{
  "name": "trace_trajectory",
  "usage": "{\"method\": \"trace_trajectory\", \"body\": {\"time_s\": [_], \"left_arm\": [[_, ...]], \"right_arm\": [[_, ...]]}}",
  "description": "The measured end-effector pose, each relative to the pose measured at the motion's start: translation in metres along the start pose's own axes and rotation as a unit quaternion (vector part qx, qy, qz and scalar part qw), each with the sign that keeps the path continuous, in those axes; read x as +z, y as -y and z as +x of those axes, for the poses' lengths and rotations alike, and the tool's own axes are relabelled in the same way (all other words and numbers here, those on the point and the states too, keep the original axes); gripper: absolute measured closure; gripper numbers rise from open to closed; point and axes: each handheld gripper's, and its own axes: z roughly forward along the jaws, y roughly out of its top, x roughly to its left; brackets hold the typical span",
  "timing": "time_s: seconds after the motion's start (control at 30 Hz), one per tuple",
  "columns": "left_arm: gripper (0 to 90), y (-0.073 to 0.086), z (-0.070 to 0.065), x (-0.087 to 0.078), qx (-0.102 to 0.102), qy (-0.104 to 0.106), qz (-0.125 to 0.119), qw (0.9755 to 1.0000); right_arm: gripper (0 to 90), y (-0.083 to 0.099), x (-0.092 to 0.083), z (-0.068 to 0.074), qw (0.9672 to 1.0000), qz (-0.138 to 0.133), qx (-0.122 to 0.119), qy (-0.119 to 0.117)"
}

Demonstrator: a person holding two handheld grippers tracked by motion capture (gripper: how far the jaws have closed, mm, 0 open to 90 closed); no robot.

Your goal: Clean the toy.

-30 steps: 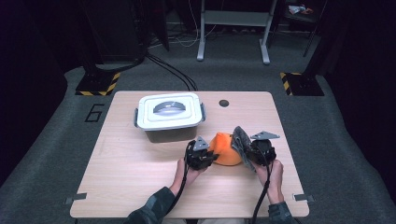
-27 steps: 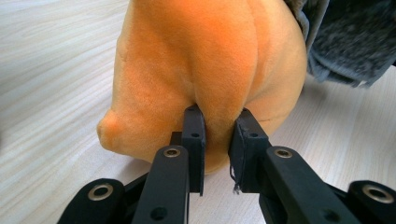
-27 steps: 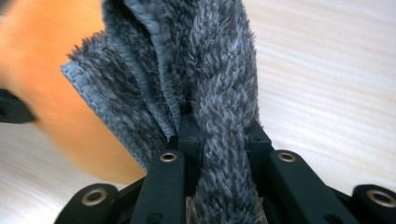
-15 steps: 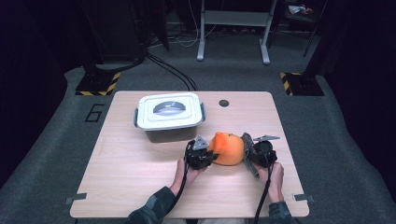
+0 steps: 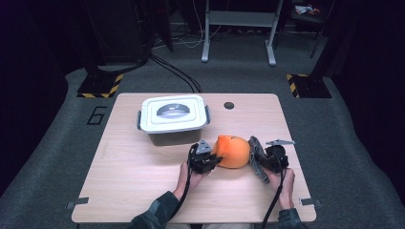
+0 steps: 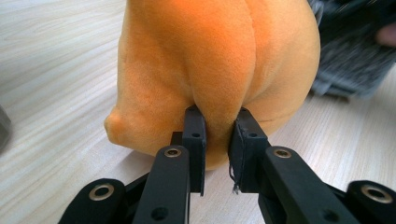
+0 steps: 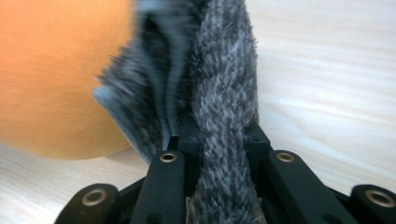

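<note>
An orange plush toy [image 5: 232,151] [image 6: 215,60] rests on the wooden table [image 5: 129,176], right of centre. My left gripper [image 5: 215,160] [image 6: 217,123] is at its left side, shut on a pinched fold of the orange fabric. At the plush's right side, my right gripper [image 5: 260,162] [image 7: 222,135] is shut on a grey fuzzy cloth [image 5: 256,155] [image 7: 224,84]. The cloth stands up between its jaws, close beside the orange plush [image 7: 51,79]. From the left gripper view, the grey cloth [image 6: 350,60] lies just behind the plush.
A grey plastic box with a white clip-on lid [image 5: 174,117] stands behind and left of the plush. A small dark round hole [image 5: 229,105] sits near the table's far edge. Bare tabletop stretches along the left and front.
My right gripper has come down and nearer the front edge with the grey cloth, which now sits lower beside the plush. The left gripper and the plush have stayed put.
</note>
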Motion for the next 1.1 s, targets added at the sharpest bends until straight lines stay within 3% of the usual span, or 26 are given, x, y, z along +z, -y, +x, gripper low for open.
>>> {"method": "trace_trajectory", "body": {"time_s": [0.1,0.17,0.2,0.23,0.27,0.3,0.33,0.37,0.4,0.43,0.47,0.53,0.7,0.83,1.1], "left_arm": [[77.9,0.0,-0.002,0.0,0.004,-0.002,-0.003,1.0],[77.9,0.0,-0.003,0.0,0.004,-0.004,-0.004,1.0],[77.9,0.0,-0.003,0.0,0.004,-0.004,-0.004,1.0],[77.8,0.0,-0.003,0.0,0.004,-0.005,-0.004,1.0],[77.8,0.0,-0.003,0.0,0.004,-0.005,-0.004,1.0],[77.8,0.0,-0.003,0.0,0.004,-0.005,-0.004,1.0],[77.8,-0.001,-0.003,-0.001,0.006,-0.006,-0.002,1.0],[77.8,-0.001,-0.004,-0.001,0.009,-0.006,0.0,0.9999],[77.8,-0.001,-0.004,-0.001,0.009,-0.006,0.0,0.9999],[77.8,-0.001,-0.004,-0.001,0.01,-0.006,0.0,0.9999],[77.8,-0.001,-0.005,-0.001,0.008,-0.005,-0.001,1.0],[77.7,-0.002,-0.005,-0.001,0.011,-0.006,-0.001,0.9999],[77.8,-0.001,-0.005,-0.002,0.013,-0.008,0.0,0.9999],[77.8,-0.001,-0.006,-0.001,0.013,-0.013,0.005,0.9998],[77.8,-0.001,-0.006,0.001,0.01,-0.006,0.007,0.9999]], "right_arm": [[75.4,-0.007,-0.027,0.003,0.9992,-0.038,-0.006,-0.007],[75.4,-0.01,-0.033,0.006,0.9987,-0.047,-0.015,-0.009],[75.4,-0.014,-0.038,0.011,0.9983,-0.052,-0.02,-0.012],[75.3,-0.021,-0.045,0.023,0.9972,-0.061,-0.041,-0.013],[75.3,-0.021,-0.045,0.023,0.9972,-0.061,-0.041,-0.013],[75.2,-0.027,-0.049,0.036,0.996,-0.063,-0.061,-0.017],[75.2,-0.027,-0.049,0.036,0.996,-0.063,-0.061,-0.017],[75.1,-0.033,-0.047,0.049,0.9943,-0.063,-0.083,-0.022],[75.1,-0.033,-0.047,0.049,0.9943,-0.063,-0.083,-0.022],[75.0,-0.039,-0.043,0.062,0.9934,-0.056,-0.098,-0.019],[75.0,-0.039,-0.043,0.062,0.9934,-0.056,-0.098,-0.019],[74.8,-0.045,-0.037,0.077,0.9916,-0.053,-0.115,-0.026],[74.7,-0.048,-0.029,0.091,0.9902,-0.048,-0.13,-0.017],[74.8,-0.047,-0.022,0.091,0.9896,-0.044,-0.137,0.002],[74.7,-0.038,-0.02,0.069,0.9929,-0.046,-0.109,-0.008]]}}
